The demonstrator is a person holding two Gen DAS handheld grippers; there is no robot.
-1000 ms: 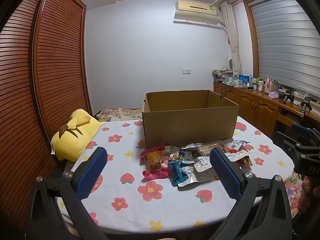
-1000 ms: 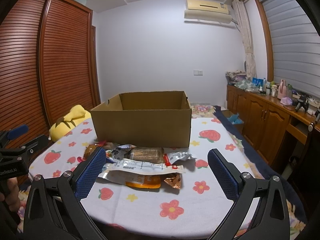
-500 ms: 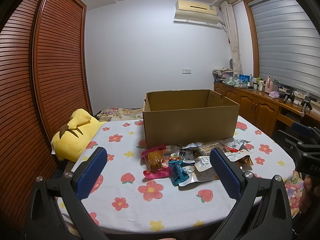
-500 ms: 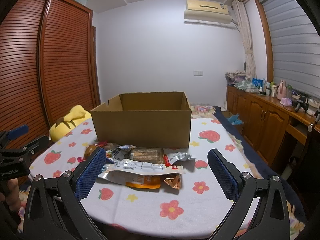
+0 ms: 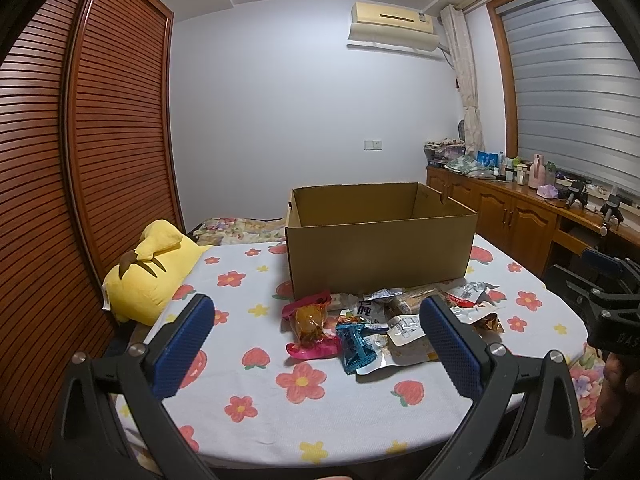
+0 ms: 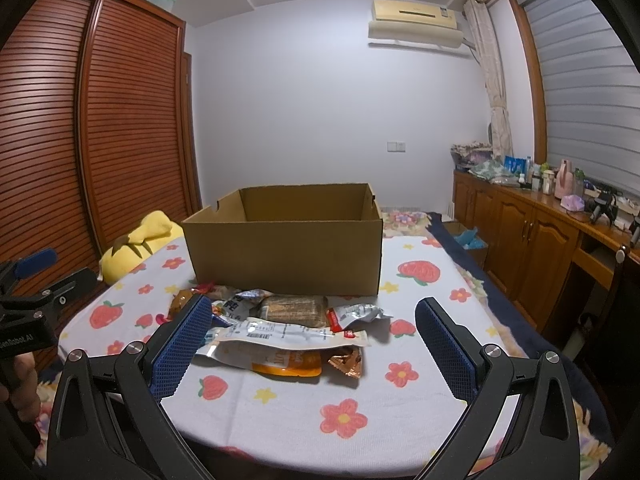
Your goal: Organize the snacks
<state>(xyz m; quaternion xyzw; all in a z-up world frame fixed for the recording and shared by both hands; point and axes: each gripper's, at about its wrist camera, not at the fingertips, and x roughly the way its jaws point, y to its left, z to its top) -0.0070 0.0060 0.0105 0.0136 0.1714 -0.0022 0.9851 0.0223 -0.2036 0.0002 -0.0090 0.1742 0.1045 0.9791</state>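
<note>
Hovering w/ both grippers spread, snacks (image 6: 288,332) ahead, box (image 6: 284,256) behind

Yellow plush (image 5: 150,268) beside slatted wardrobe (image 5: 80,160); air conditioner (image 5: 392,24) above.

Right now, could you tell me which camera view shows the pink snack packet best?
The left wrist view: the pink snack packet lies in the open at the pile's left end, in front of the cardboard box. In the right wrist view, the gripper's left finger hides most of it.

A home bedroom: slatted wooden wardrobe (image 5: 80,152), wall air conditioner (image 5: 391,22), yellow plush pillow (image 5: 150,270)
</note>
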